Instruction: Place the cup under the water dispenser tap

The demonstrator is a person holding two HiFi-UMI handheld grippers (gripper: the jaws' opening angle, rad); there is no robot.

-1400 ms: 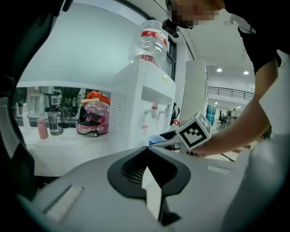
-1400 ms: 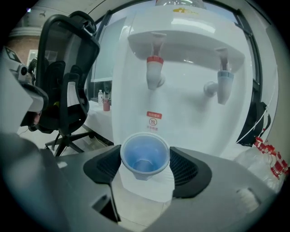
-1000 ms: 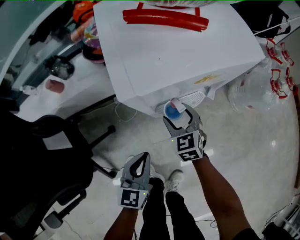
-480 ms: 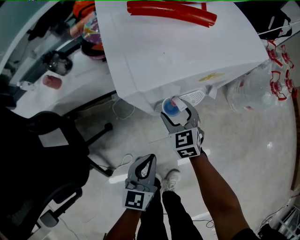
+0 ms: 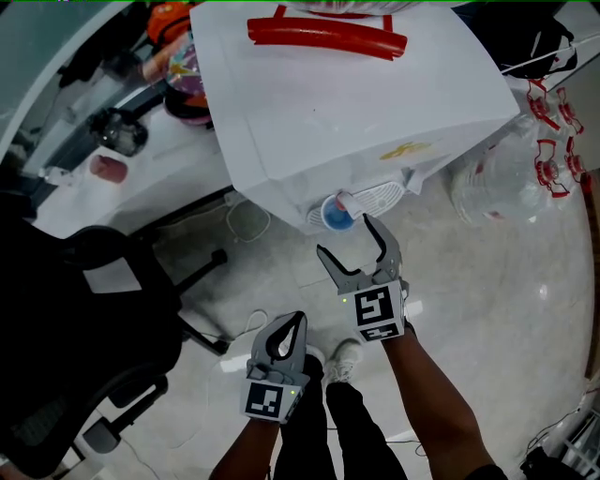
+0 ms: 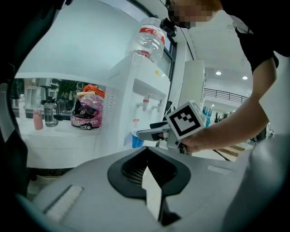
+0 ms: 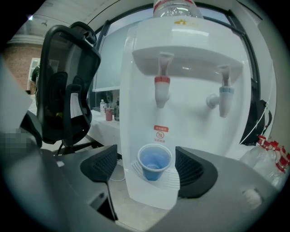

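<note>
- Cut off at the right gripper view's top edge: bottle (image 7: 174,7) on the water dispenser (image 7: 181,90).
- Too small to read: red label (image 7: 161,132) above the cup (image 7: 154,161).
- Partly hidden under the red tap (image 5: 349,202) in the head view: cup rim.

Cup (image 7: 154,162) of smooth, translucent blue plastic; water dispenser (image 7: 190,113) of glossy white plastic; floor (image 5: 487,281) polished, reflective.

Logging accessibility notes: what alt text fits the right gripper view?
A blue cup stands upright on the drip tray of a white water dispenser, under its red tap, framed between the right claw's opening jaws, which do not touch it. A blue tap is further right, a black chair at left.
</note>
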